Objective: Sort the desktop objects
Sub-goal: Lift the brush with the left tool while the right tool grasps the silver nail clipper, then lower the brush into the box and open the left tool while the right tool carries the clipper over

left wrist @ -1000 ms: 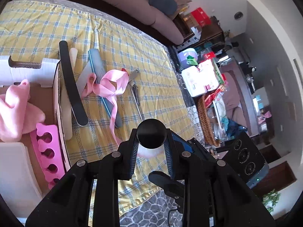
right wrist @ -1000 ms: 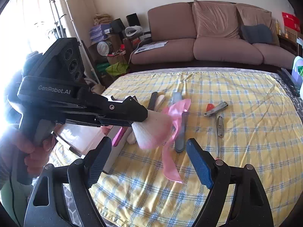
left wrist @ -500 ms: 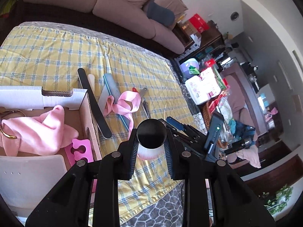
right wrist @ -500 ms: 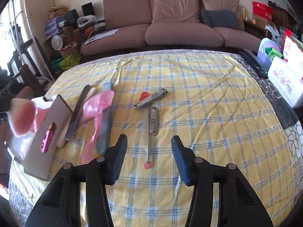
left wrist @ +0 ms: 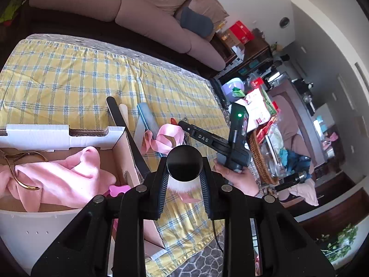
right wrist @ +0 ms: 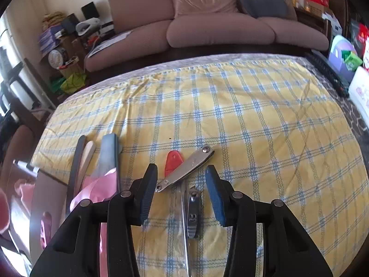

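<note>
Brush to box, clippers next

Left wrist: left gripper (left wrist: 184,189) clenched on brush (left wrist: 184,166); release over box (left wrist: 115,136) at nine o'clock.
Right wrist: right gripper (right wrist: 181,191), closing but empty, straddles nail clippers (right wrist: 184,168); lower squarely.

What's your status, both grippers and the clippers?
Left gripper shut on brush, by box. Right gripper open, jaws just narrowed, over clippers. Nothing in the way.
</note>
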Available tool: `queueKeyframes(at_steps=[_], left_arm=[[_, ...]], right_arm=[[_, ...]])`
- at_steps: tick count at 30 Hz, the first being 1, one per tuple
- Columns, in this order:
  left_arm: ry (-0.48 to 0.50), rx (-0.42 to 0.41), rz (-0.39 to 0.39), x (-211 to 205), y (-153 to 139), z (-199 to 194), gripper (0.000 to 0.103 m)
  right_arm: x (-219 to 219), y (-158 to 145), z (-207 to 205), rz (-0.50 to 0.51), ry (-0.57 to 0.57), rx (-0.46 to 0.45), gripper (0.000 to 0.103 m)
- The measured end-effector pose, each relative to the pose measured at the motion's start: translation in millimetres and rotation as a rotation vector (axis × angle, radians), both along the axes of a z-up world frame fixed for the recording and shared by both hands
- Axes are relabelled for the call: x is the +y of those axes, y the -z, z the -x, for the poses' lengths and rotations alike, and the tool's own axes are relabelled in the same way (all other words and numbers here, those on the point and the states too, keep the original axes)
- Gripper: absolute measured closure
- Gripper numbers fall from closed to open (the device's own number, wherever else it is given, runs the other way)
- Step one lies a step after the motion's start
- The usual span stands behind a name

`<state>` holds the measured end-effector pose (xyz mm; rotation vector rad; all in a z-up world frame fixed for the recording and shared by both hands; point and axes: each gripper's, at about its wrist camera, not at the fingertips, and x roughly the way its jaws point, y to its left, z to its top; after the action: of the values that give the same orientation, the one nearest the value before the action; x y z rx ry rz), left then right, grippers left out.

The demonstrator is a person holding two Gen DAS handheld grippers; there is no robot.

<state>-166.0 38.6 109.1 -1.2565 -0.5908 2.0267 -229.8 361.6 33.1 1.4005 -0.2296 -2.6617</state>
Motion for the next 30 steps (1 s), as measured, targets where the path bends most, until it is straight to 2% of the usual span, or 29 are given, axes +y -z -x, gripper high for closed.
queueKeyframes(at_steps=[2, 7, 8, 9, 11, 15, 23, 30], left_arm=[[0.0, 0.0, -0.002, -1, 1, 1, 0.078], [0.001, -0.004, -0.008, -7, 4, 3, 0.078], [0.0, -0.005, -0.01, -9, 4, 3, 0.078], [-0.003, -0.006, -0.011, -11, 4, 2, 0.078], [-0.008, -0.007, -0.009, -18, 4, 2, 0.078], [-0.036, -0.011, 0.0, -37, 4, -2, 0.078], [-0.111, -0.023, -0.036, -77, 6, -15, 0.078], [-0.177, -0.025, -0.06, -108, 9, -15, 0.078]], right_arm=[[-4, 8, 12, -0.031, 0.041, -0.037, 0.059], [-13, 15, 24, -0.124, 0.087, -0.036, 0.059], [-15, 14, 25, -0.149, 0.092, -0.034, 0.066], [-16, 13, 26, -0.167, 0.091, -0.031, 0.078], [-16, 11, 24, -0.148, 0.077, -0.024, 0.087], [-15, -6, 10, -0.124, 0.05, 0.044, 0.088], [-15, -45, -25, -0.048, -0.036, 0.106, 0.089], [-46, -92, -61, -0.014, -0.122, 0.201, 0.09]])
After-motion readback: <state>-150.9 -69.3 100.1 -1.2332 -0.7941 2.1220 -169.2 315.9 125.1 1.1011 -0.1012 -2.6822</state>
